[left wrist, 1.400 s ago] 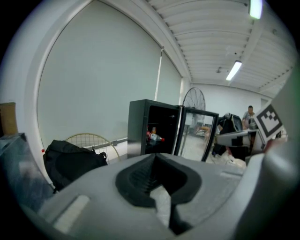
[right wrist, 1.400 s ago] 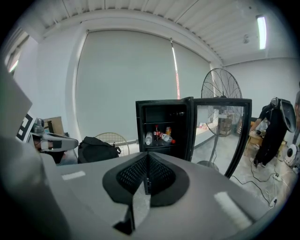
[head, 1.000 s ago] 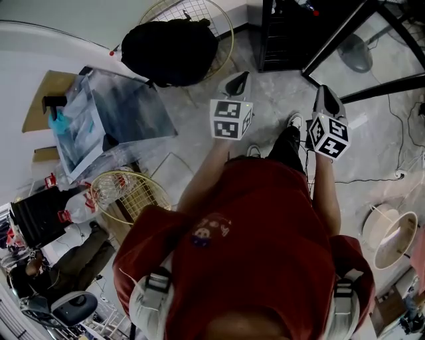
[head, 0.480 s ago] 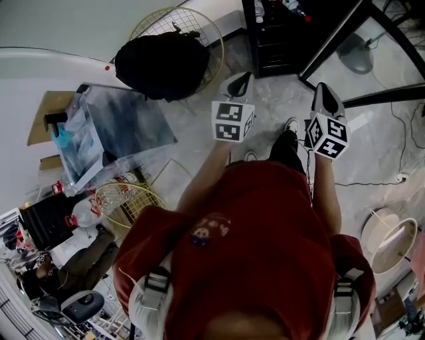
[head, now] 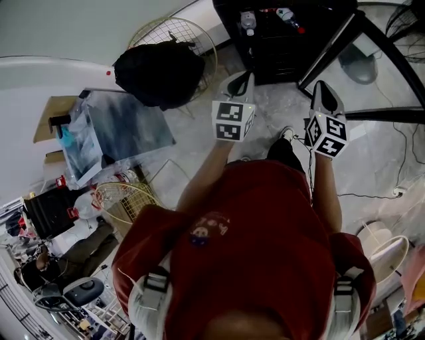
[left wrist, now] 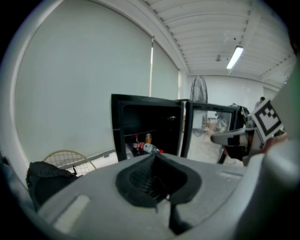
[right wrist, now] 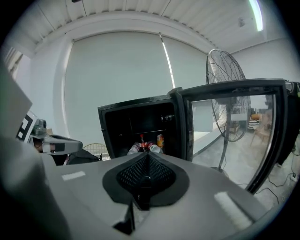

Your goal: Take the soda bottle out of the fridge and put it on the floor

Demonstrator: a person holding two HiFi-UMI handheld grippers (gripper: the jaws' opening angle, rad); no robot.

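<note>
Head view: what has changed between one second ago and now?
The person has walked toward the open fridge: it now fills more of the top edge, and the bottles on its shelf show. Nothing was taken or released. The left gripper and right gripper stay shut, empty, side by side.

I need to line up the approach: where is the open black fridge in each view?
Head view: the fridge is at the top, right of centre, seen from above.
Left gripper view: it is at the centre of the picture, with bottles on its shelf.
Right gripper view: it is slightly left of centre, shelf also stocked.
Shared landmark: the glass door, swung open on the fridge's right in every view.
</note>
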